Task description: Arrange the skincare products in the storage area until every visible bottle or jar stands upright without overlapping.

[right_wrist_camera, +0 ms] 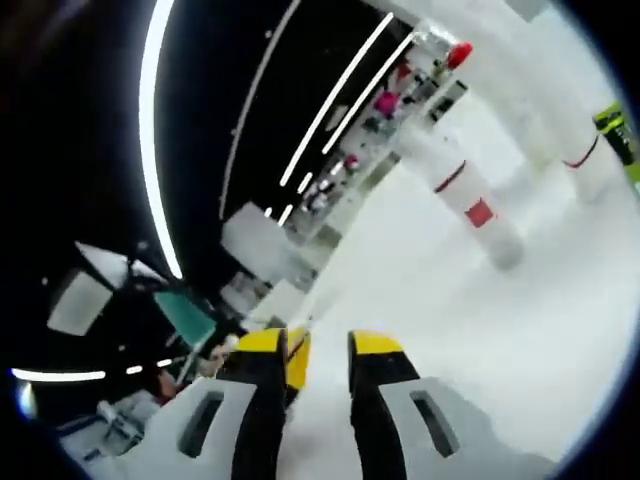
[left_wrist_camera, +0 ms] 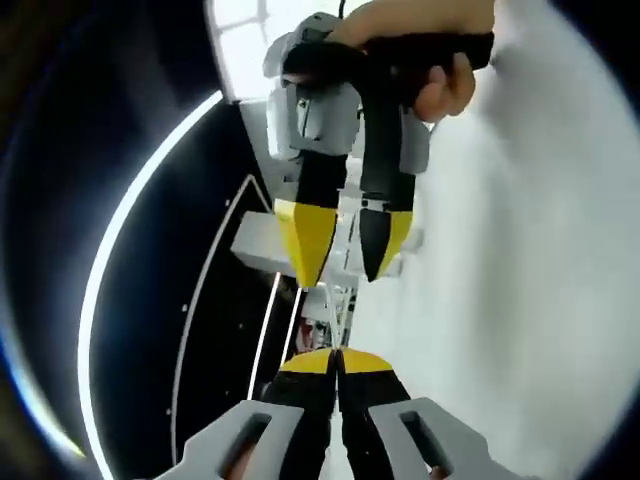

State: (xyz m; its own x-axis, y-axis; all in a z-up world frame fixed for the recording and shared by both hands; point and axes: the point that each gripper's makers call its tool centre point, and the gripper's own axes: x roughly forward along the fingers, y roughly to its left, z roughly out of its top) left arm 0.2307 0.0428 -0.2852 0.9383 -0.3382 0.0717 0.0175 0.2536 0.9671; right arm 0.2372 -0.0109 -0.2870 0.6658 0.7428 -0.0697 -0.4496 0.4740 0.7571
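Skincare products (right_wrist_camera: pixel 400 100) far beyond hand-held gripper (right_wrist_camera: pixel 322 350)

My left tongs (left_wrist_camera: pixel 337 358) look like matt black and yellow plastic on grey plastic mounts. The white pillar (right_wrist_camera: pixel 462 190) looks smooth and faintly glossy.

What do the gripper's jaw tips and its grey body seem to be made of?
In the left gripper view, the right gripper has jaw tips that look like matte yellow-and-black moulded plastic or rubber, with no glare. Its grey body looks like smooth hard plastic with a soft sheen. A hand holds it.
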